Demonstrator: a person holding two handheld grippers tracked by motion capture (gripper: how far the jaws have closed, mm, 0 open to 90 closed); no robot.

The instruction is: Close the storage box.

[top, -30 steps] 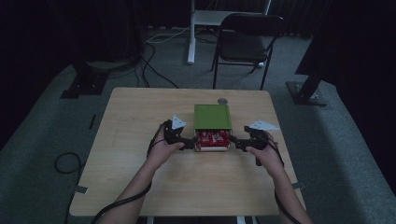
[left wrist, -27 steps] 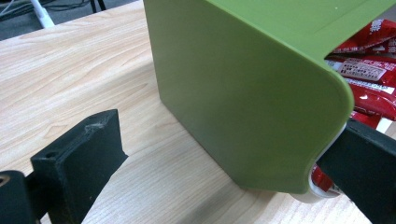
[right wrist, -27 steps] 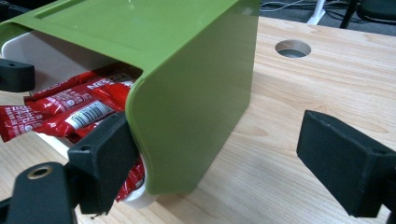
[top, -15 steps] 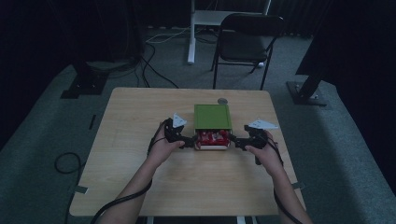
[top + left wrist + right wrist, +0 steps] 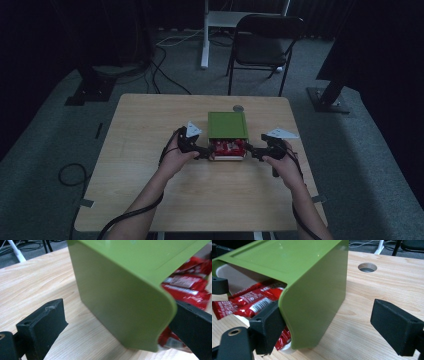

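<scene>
A green lid (image 5: pixel 228 125) sits tilted over a white box (image 5: pixel 238 275) packed with red candy bars (image 5: pixel 227 147), and its near edge is lifted so the bars show. My left gripper (image 5: pixel 205 151) is at the lid's near left corner. In the left gripper view that gripper (image 5: pixel 117 327) is open, the lid's side wall (image 5: pixel 112 297) standing between its jaws. My right gripper (image 5: pixel 251 152) is at the near right corner. It (image 5: pixel 332 328) is open too: one jaw sits under the lid beside the red bars (image 5: pixel 254 301), the other is out over the table.
The box stands mid-table on a light wooden table (image 5: pixel 150 130) with a round cable hole (image 5: pixel 238 108) just behind the lid. A black folding chair (image 5: pixel 265 35) and a white stand leg (image 5: pixel 205 35) are beyond the far edge. Cables trail off the near left.
</scene>
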